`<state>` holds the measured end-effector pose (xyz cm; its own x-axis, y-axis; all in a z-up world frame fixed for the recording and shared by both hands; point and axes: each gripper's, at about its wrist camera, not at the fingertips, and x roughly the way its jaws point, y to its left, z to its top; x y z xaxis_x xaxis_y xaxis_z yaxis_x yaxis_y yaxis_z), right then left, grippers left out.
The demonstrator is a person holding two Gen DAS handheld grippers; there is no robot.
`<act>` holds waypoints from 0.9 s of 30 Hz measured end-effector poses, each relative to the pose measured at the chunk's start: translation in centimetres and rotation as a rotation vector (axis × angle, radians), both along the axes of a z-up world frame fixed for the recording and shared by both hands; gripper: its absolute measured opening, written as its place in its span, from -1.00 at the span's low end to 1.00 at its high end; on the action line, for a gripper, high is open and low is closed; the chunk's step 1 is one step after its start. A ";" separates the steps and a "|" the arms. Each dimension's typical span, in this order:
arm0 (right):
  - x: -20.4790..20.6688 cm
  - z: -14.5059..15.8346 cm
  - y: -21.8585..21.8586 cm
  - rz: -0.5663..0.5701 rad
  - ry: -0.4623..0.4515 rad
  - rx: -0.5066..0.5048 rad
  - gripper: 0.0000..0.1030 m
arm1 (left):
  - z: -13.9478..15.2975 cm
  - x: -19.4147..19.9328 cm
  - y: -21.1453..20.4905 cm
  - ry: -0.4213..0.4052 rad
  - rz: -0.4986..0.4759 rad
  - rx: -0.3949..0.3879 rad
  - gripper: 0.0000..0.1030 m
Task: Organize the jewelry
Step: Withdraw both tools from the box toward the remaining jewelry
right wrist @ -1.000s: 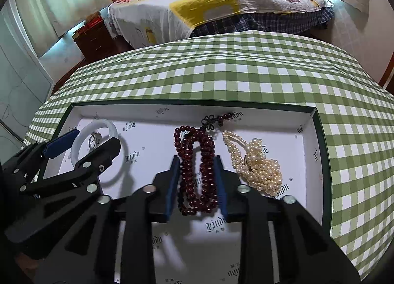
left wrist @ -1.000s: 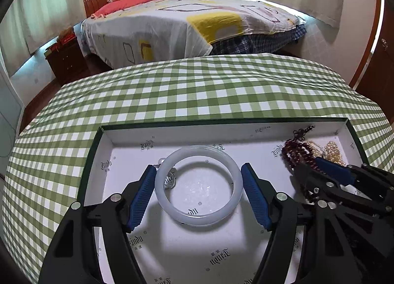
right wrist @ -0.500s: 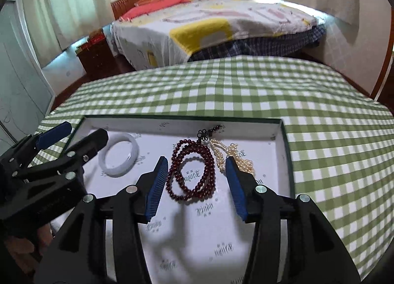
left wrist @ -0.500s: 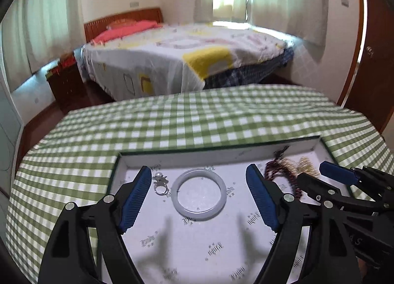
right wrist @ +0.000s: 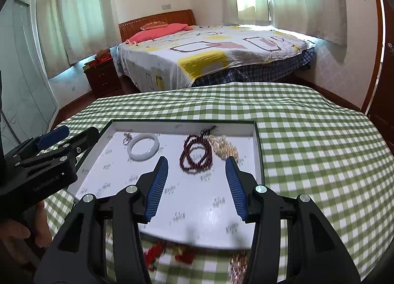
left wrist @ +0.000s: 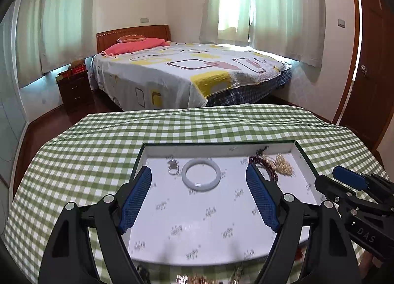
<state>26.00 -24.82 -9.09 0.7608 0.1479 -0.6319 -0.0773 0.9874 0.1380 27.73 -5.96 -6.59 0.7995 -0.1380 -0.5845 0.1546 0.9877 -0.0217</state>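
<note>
A white-lined tray [left wrist: 304, 158] [right wrist: 258, 146] with a dark green rim lies on the checked table. In it are a white jade bangle [left wrist: 201, 177] [right wrist: 143, 146], a small silver ring piece [left wrist: 173, 166] [right wrist: 127, 137], a dark red bead string [left wrist: 264, 163] [right wrist: 196, 155] and a pearl strand [left wrist: 283, 166] [right wrist: 225, 148]. My left gripper [left wrist: 199, 197] is open and empty, raised above the tray's near half. My right gripper [right wrist: 196, 184] is open and empty, above the tray near the red beads. Each gripper shows in the other's view: the right [left wrist: 349, 185] and the left [right wrist: 61, 136].
Blurred loose jewelry, red [right wrist: 157, 252] and gold [right wrist: 238, 266], lies on the green checked cloth [right wrist: 307, 136] in front of the tray. Beyond the table are a bed [left wrist: 187, 72], a nightstand [left wrist: 73, 87] and a door [left wrist: 369, 62].
Both grippers have pulled up and back from the tray. The left let go of the bangle and the right let go of the red beads; both items stay in the tray.
</note>
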 end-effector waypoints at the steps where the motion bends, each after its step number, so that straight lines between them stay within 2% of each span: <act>1: -0.6 -0.1 0.1 -0.002 -0.001 -0.004 -0.07 | -0.1 -0.4 0.0 -0.003 0.002 0.001 0.48; 14: -8.0 -2.6 -0.6 -0.013 -0.017 -0.033 -0.08 | -2.0 -7.9 1.7 -0.058 0.060 0.025 0.48; 21: -10.2 -5.0 -1.2 -0.027 0.031 -0.035 -0.08 | -4.2 -10.5 2.8 -0.020 0.097 0.041 0.48; 27: -10.6 -5.9 -0.5 -0.009 0.049 -0.023 -0.09 | -5.2 -11.8 3.8 0.006 0.124 0.049 0.48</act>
